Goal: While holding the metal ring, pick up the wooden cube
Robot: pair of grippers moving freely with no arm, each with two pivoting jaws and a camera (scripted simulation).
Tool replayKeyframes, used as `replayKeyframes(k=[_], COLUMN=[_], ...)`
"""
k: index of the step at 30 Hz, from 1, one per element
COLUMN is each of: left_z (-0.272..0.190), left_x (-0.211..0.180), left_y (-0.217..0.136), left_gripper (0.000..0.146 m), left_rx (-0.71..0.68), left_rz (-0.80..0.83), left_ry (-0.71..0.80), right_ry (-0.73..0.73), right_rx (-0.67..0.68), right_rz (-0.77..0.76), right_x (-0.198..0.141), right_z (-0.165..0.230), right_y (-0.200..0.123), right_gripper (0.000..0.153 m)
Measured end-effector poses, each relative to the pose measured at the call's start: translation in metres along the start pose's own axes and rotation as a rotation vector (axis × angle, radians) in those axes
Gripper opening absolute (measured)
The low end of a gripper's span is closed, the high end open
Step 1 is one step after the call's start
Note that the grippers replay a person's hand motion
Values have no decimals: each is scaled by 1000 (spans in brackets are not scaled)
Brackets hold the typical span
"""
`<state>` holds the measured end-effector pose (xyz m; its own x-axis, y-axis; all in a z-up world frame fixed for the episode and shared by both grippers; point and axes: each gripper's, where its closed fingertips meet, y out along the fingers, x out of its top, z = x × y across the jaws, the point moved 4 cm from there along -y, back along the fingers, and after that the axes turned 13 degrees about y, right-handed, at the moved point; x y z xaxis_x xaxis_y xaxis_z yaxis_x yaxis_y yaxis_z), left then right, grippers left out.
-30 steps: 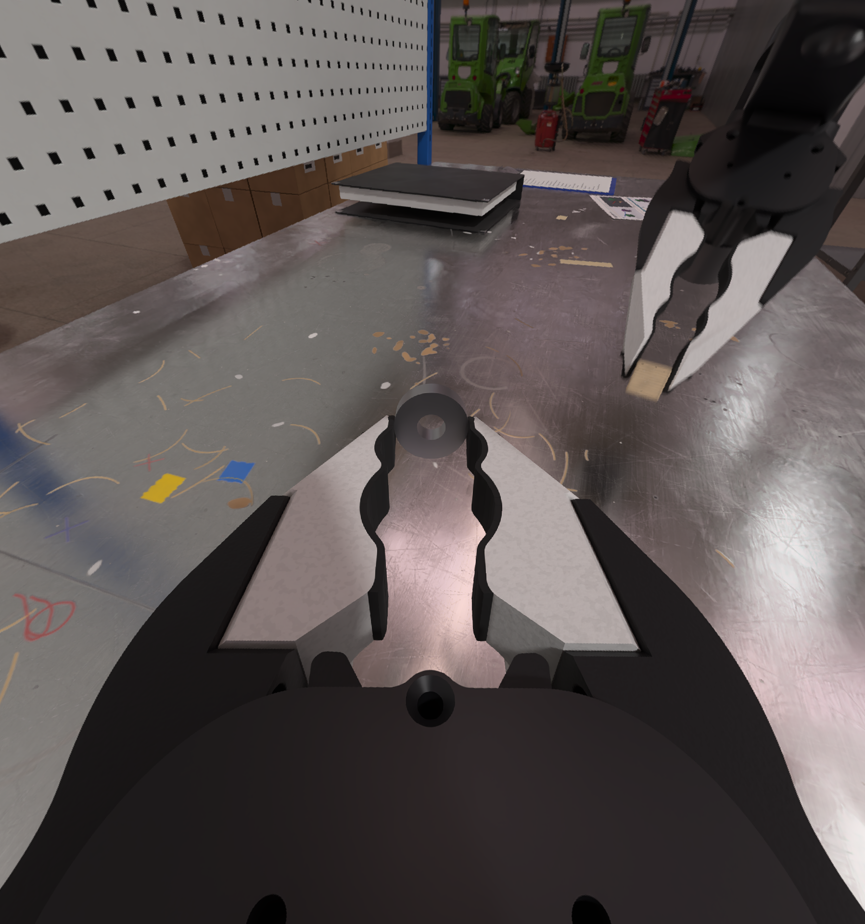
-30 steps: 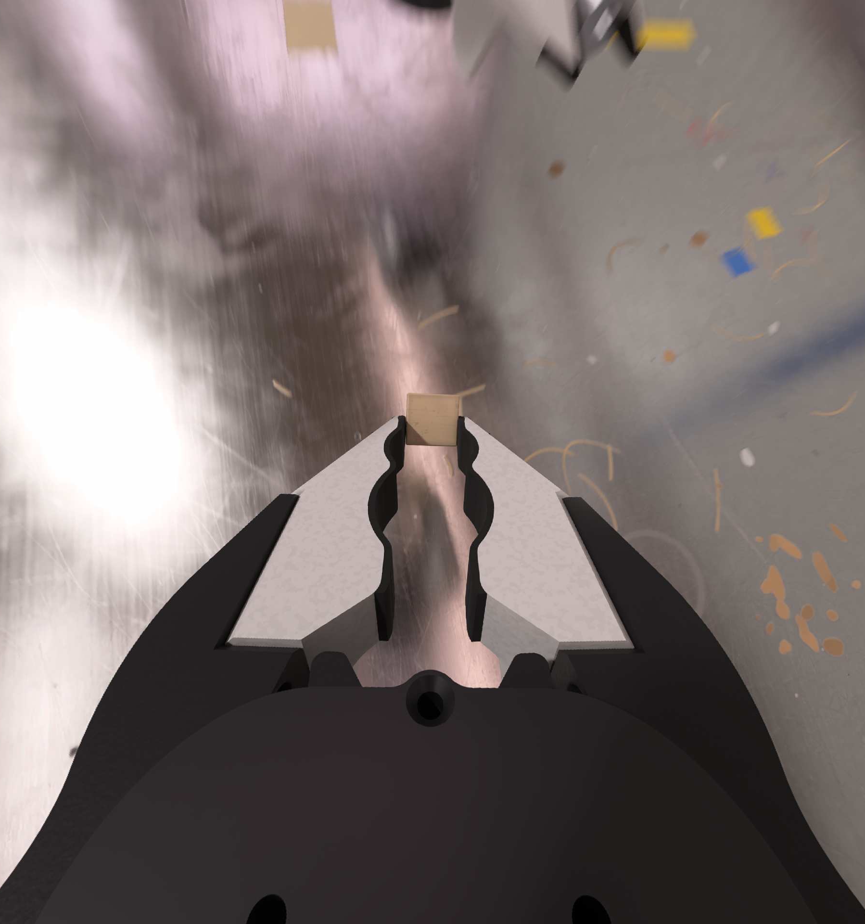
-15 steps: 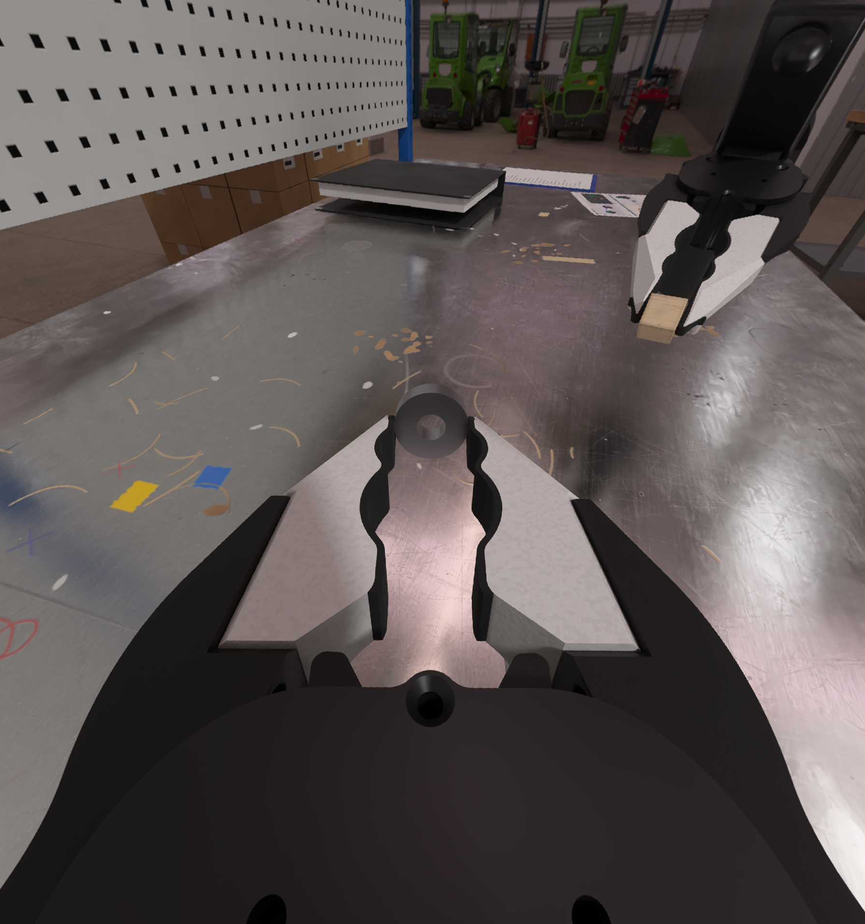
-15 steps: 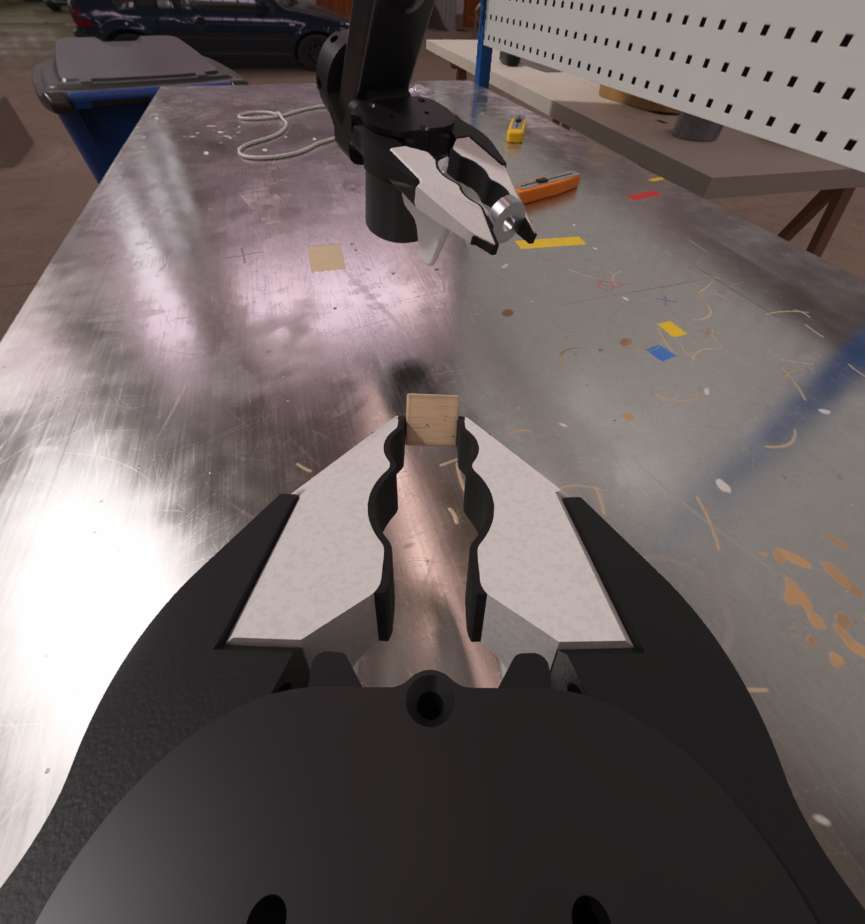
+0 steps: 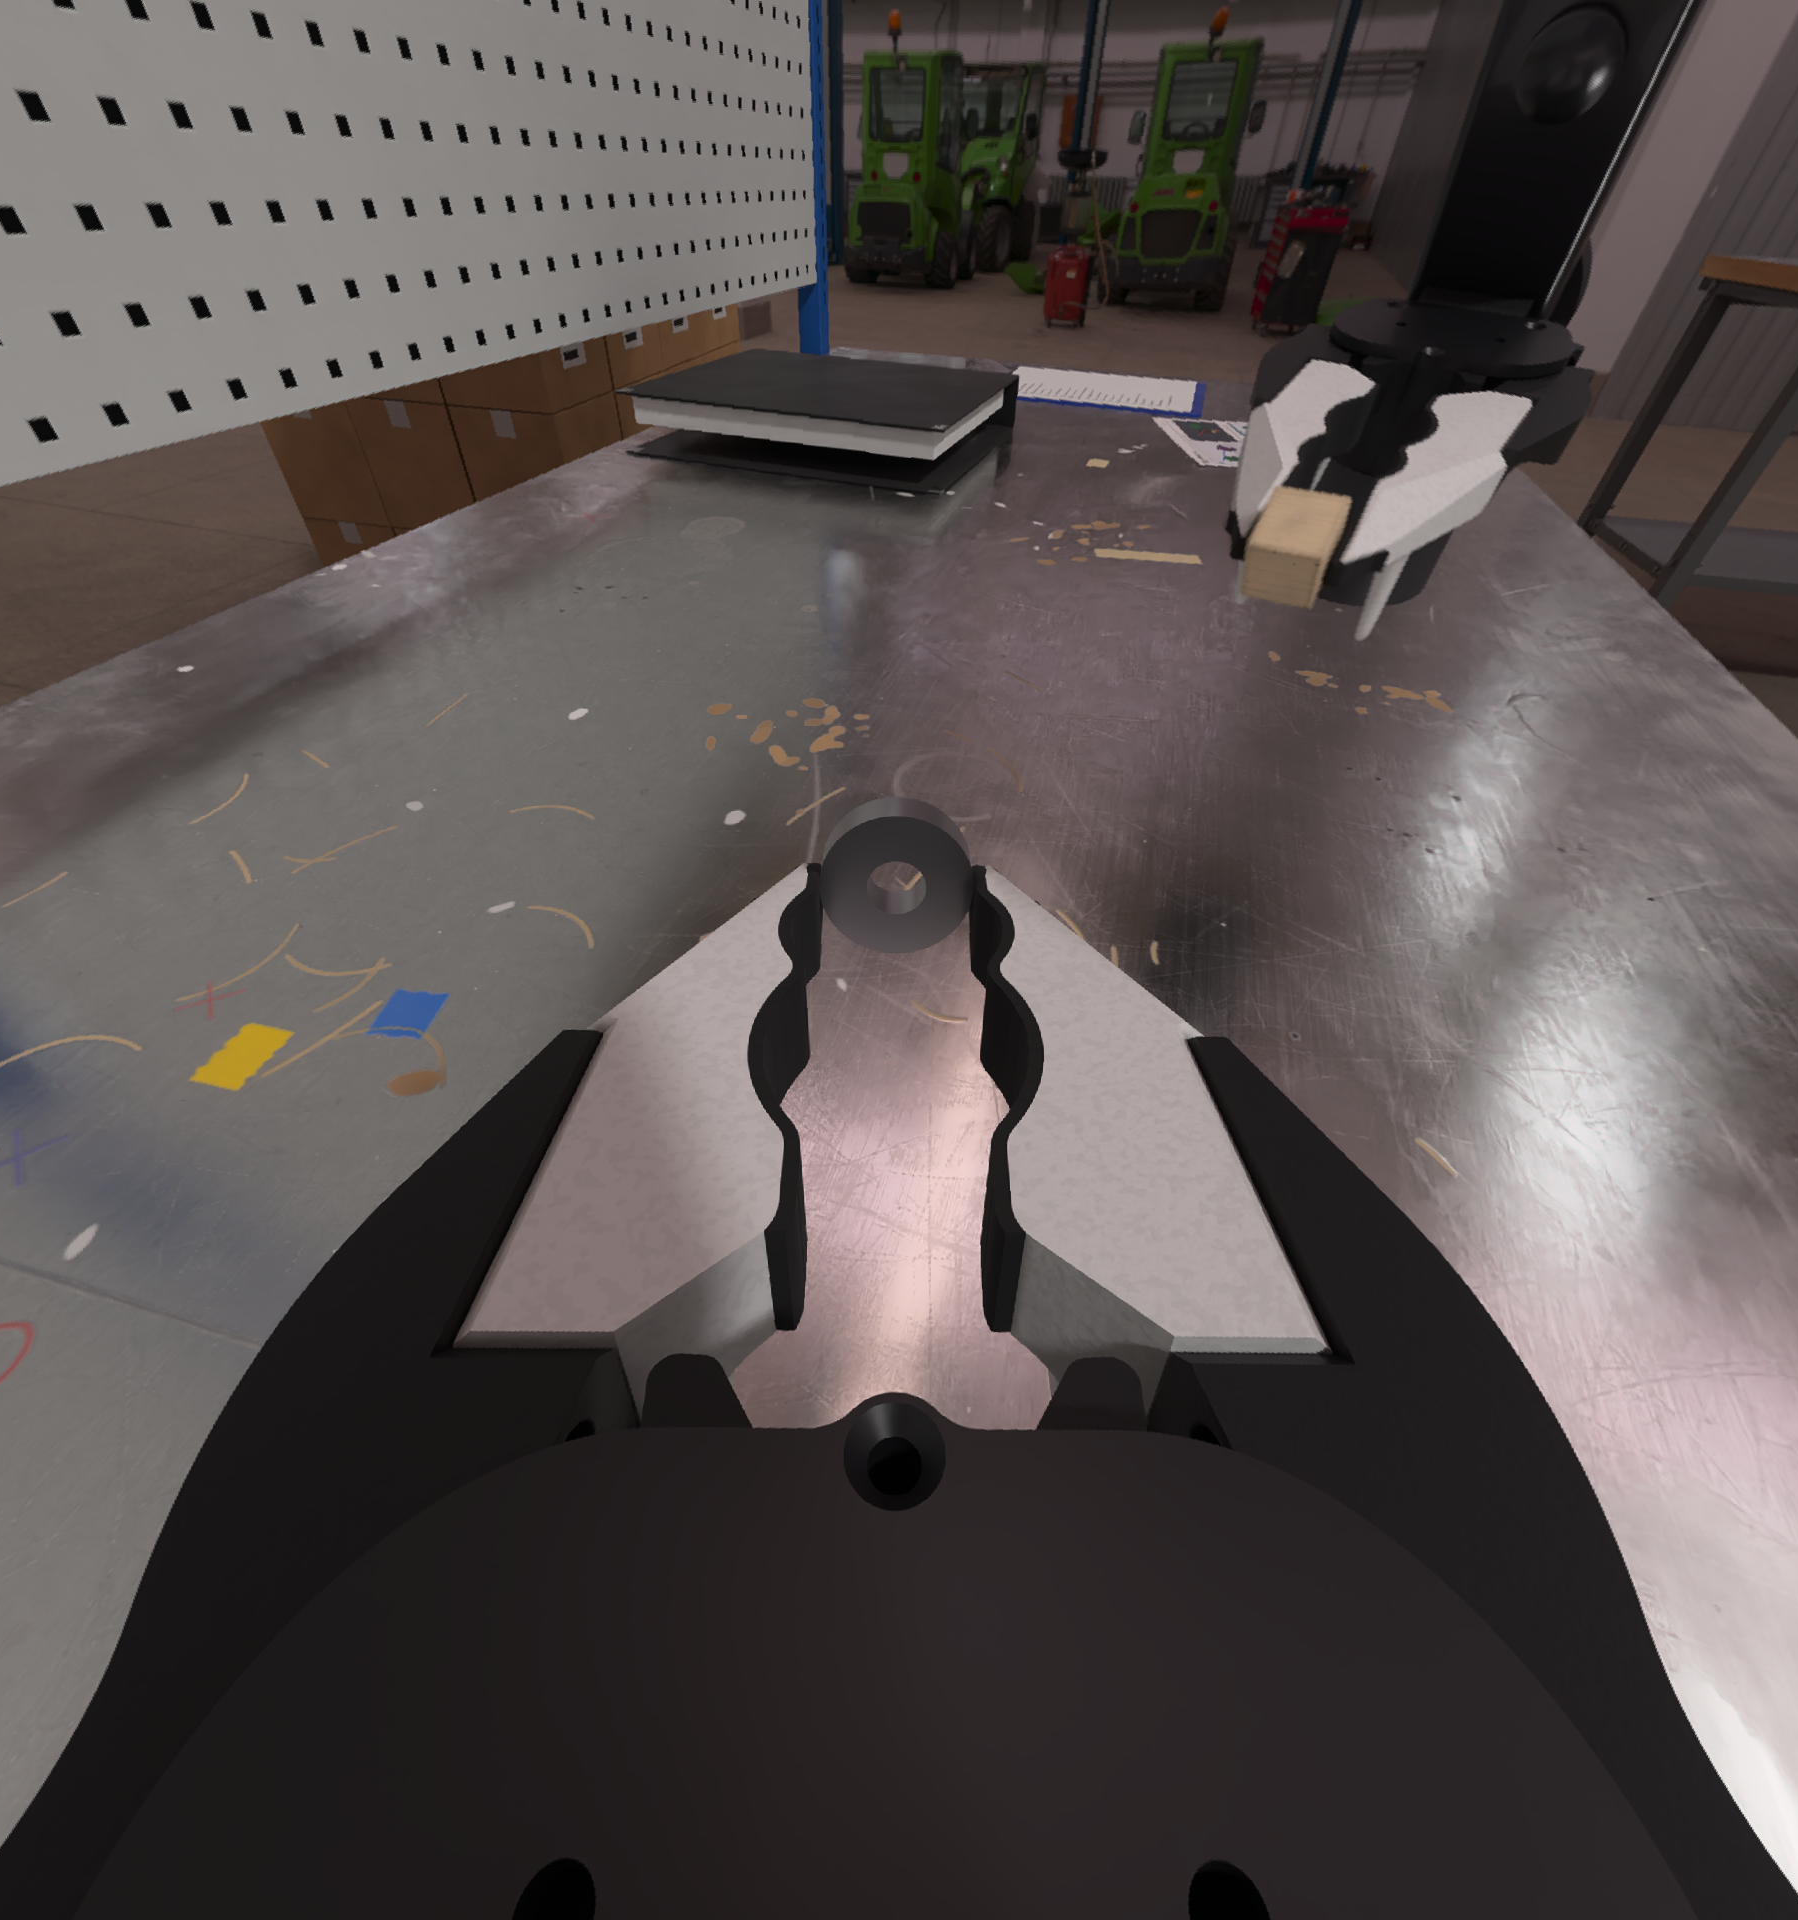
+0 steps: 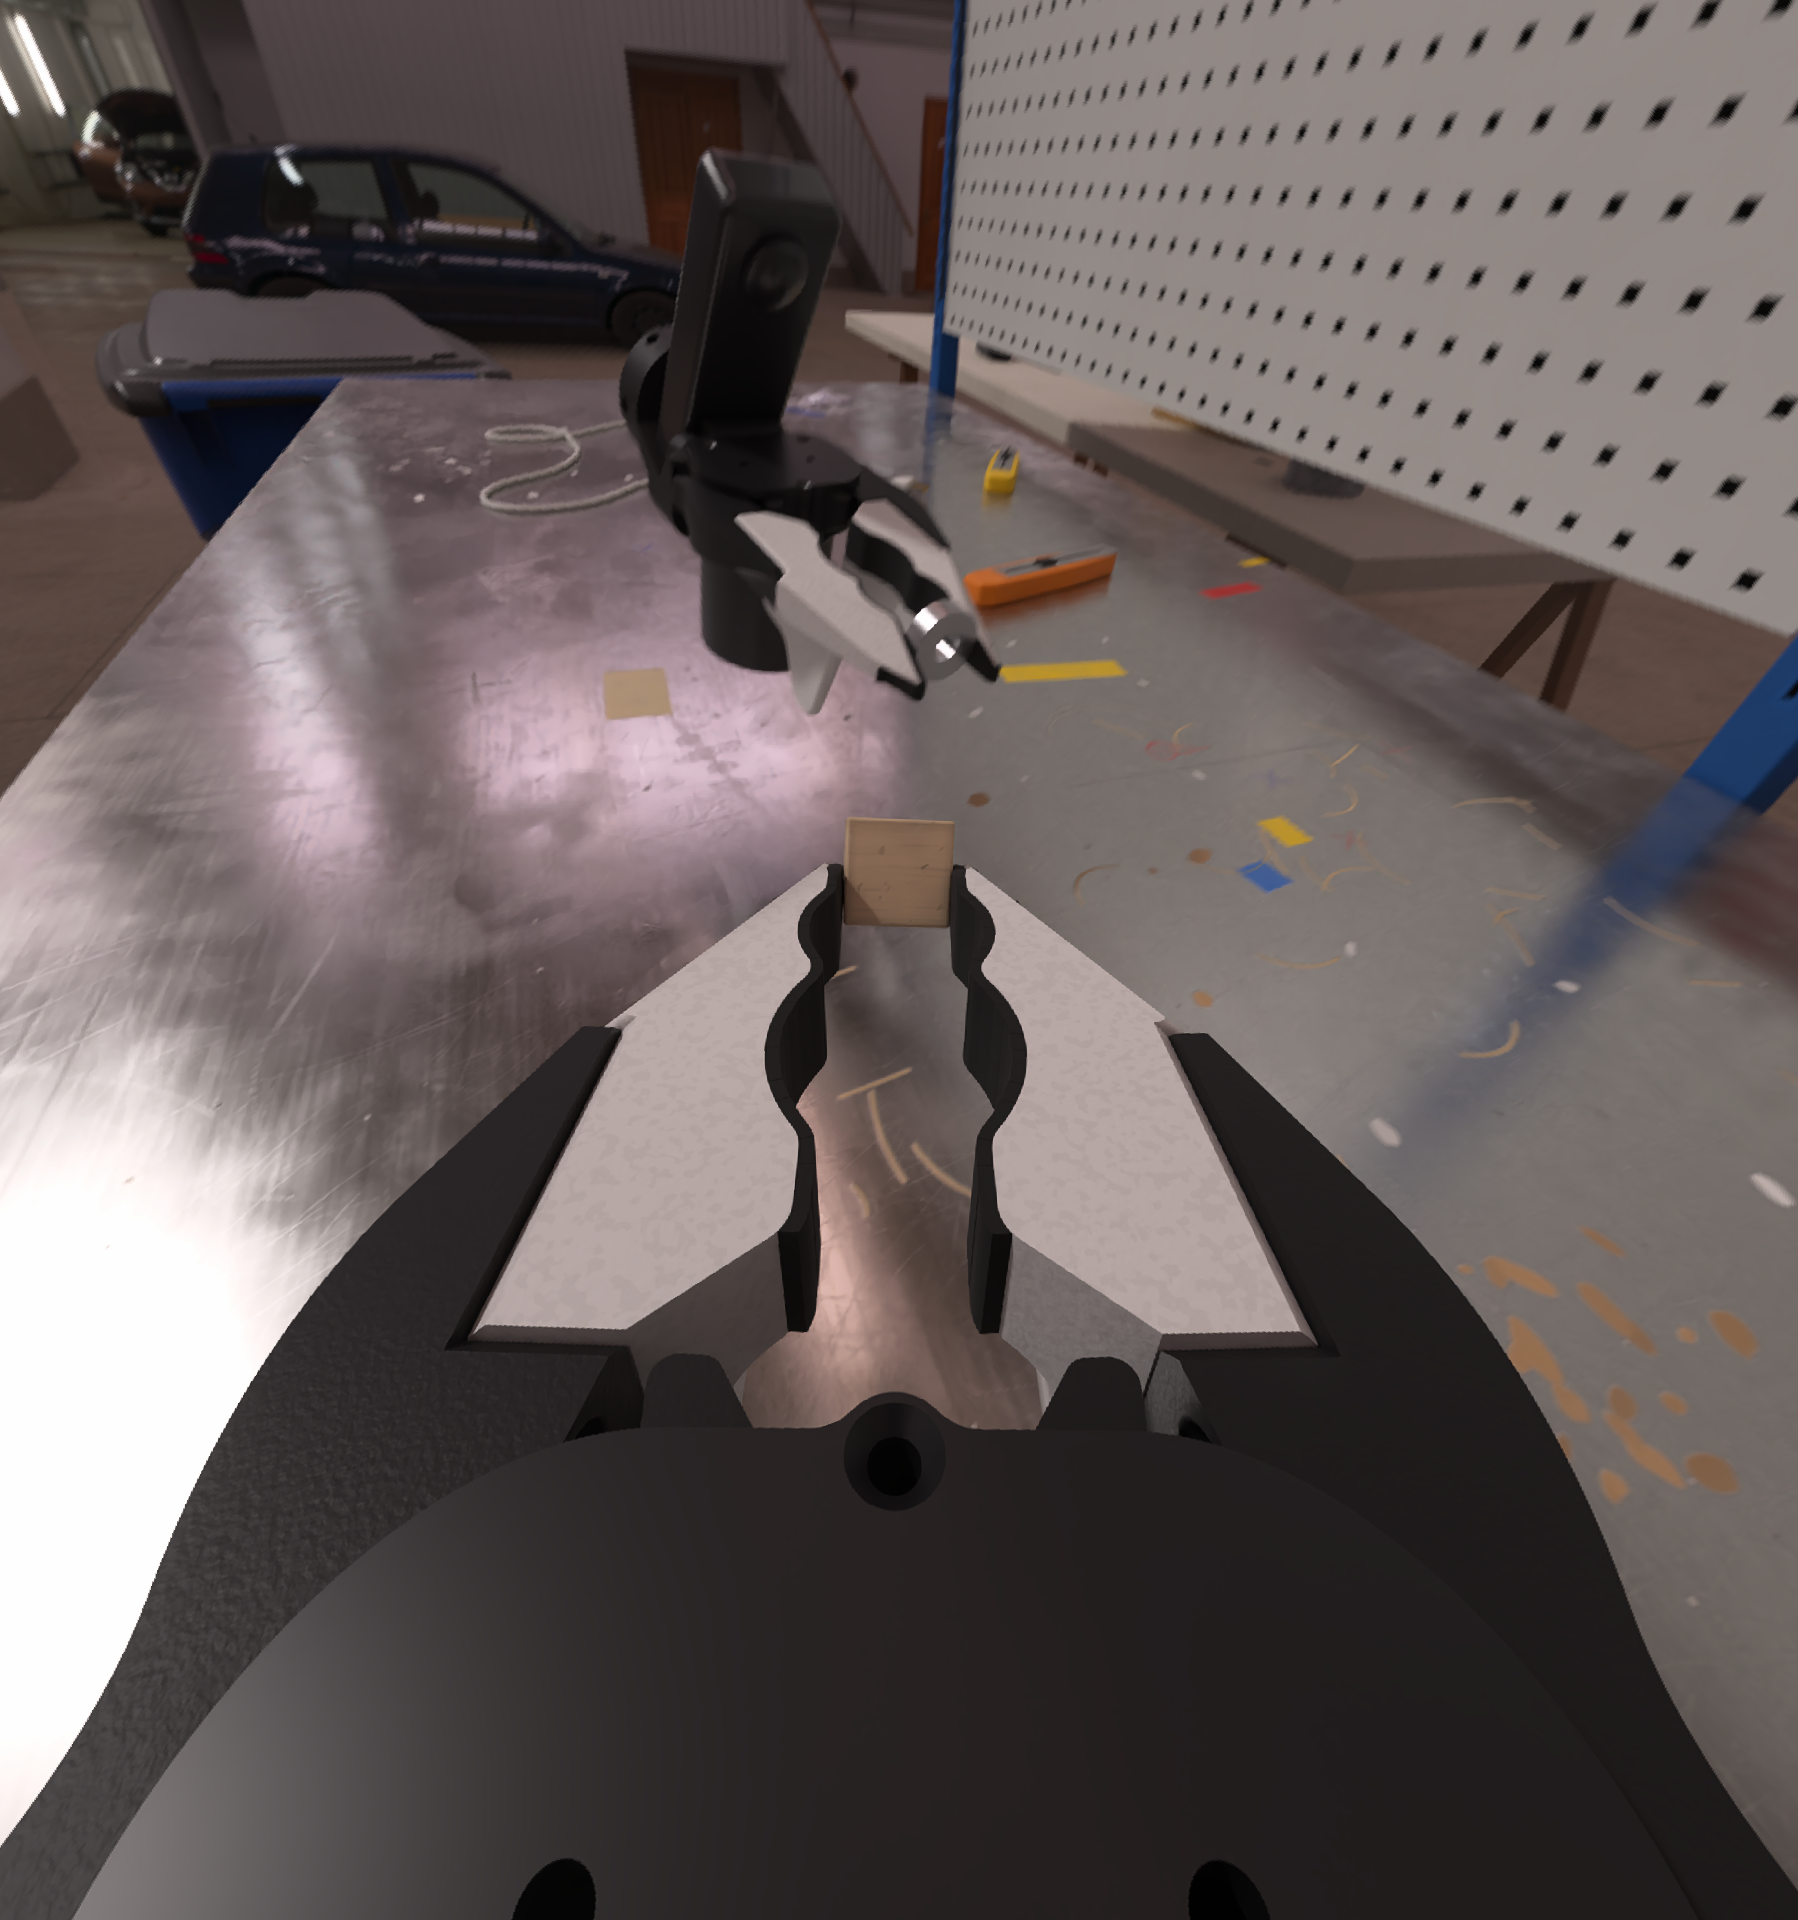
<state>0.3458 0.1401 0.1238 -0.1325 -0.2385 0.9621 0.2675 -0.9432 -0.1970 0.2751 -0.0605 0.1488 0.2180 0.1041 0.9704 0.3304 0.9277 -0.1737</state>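
My left gripper [image 5: 895,894] is shut on the grey metal ring [image 5: 893,883], held at its fingertips above the steel table [image 5: 1290,935]. My right gripper [image 6: 897,883] is shut on the pale wooden cube [image 6: 897,871], held at its fingertips clear of the table. In the left wrist view the right gripper [image 5: 1321,561] shows at the far right with the cube [image 5: 1290,545] in its tips. In the right wrist view the left gripper [image 6: 926,644] hovers ahead with the ring [image 6: 942,632] in its tips.
A pegboard [image 5: 355,208] stands along one side. A black and white slab [image 5: 822,410] and papers [image 5: 1108,393] lie at one end. A cord [image 6: 542,468], an orange knife [image 6: 1040,575] and a yellow tool [image 6: 1001,468] lie at the other end. Tape bits and shavings litter the table.
My right gripper has lifted the cube off the table and levelled out to look along the table. My left gripper, still holding the ring, rose and drew back slightly.
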Motion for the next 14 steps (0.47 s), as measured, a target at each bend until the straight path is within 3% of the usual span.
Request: replayKeyframes(k=[8, 14], left_z=[-4, -5], left_x=[-5, -8], left_y=[4, 7], left_gripper=[28, 28], left_rx=[-18, -36], left_rz=[28, 29], left_ry=[26, 17], right_ry=[-27, -21], right_rx=[-50, -90], right_rz=[-105, -132], right_x=[22, 41], right_z=[-30, -81], right_y=[5, 20], right_gripper=[20, 20])
